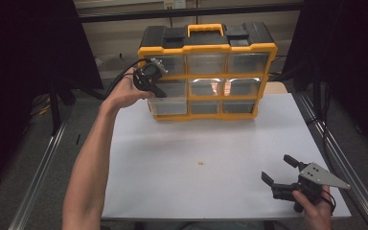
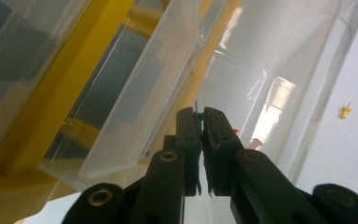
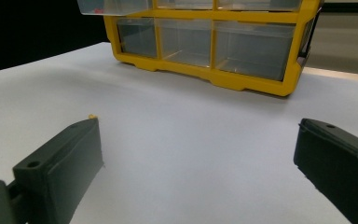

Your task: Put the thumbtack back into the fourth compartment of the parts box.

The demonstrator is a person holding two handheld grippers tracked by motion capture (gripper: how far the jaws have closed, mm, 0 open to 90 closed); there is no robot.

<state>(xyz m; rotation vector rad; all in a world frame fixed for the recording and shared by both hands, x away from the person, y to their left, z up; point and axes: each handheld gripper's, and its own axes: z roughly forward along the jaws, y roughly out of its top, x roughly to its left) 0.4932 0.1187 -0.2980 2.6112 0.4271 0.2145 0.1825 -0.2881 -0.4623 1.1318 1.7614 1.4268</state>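
Poised over a pulled-out clear drawer (image 2: 279, 70) of the yellow organizer (image 1: 206, 72), the left claw (image 2: 200, 116) clenches a green pushpin (image 2: 198, 113) for dropping in, while the right claw (image 1: 279, 168) rests released on the worktop (image 1: 211, 143).

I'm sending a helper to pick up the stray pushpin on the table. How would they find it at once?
Start from the yellow drawer cabinet standing at the far edge of the white table. Come straight toward the near edge from the cabinet's middle: the yellow pushpin lies alone on the bare surface, roughly midway. It is the one tiny yellow speck there, well left of the right gripper.
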